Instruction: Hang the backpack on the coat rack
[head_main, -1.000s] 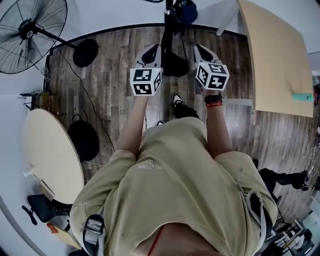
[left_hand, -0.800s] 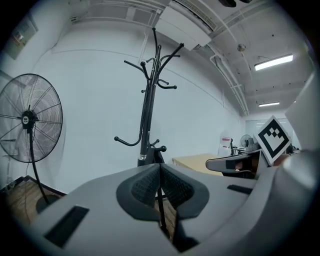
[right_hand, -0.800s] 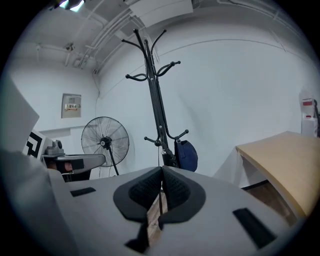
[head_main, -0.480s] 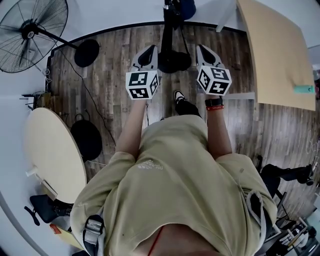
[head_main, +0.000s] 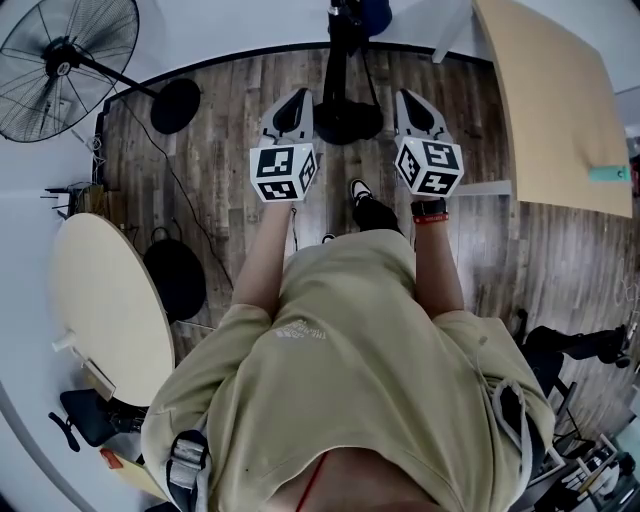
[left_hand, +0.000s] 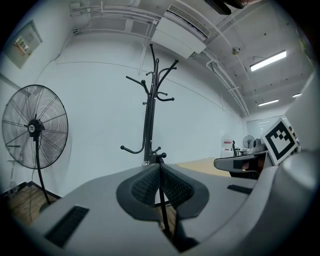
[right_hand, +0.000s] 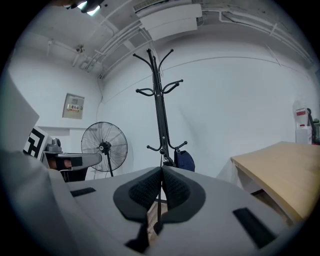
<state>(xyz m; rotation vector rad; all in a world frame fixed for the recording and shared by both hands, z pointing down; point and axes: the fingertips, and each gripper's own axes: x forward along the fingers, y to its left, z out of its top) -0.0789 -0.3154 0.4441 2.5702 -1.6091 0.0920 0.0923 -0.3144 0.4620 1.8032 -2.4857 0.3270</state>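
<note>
The dark blue backpack (right_hand: 184, 161) is at the coat rack (right_hand: 159, 110), pressed against the right side of the pole just under the lowest pair of hooks. Its bottom is cut off behind the grey body of the right claw (right_hand: 161, 180), and which hook carries it cannot be made out. From the head view only a small blue bulge of the backpack (head_main: 374, 14) shows at the picture's top edge, beside the top of the coat rack (head_main: 338, 60). The upper hooks are cropped out there. The rack's round black base stands on the wooden floor (head_main: 220, 130) near its far edge, by the white wall.

Both claws are held out in front of the person, level with each other and apart, one on each side of the rack's base. The left claw (head_main: 292, 100) has its ribbed pads pressed together with nothing between them; its own view shows only a thin dark seam where the left claw (left_hand: 160, 172) closes. The right claw (head_main: 414, 104) is likewise closed on nothing.

A standing fan (head_main: 65, 65) is at the floor's far left corner, its blades blurred behind the cage. A round tabletop (head_main: 110, 310) lies at the left edge, and a rectangular tabletop (head_main: 555, 110) at the right, partly out of frame. The person's beige shirt (head_main: 340, 370) hides the floor below.
</note>
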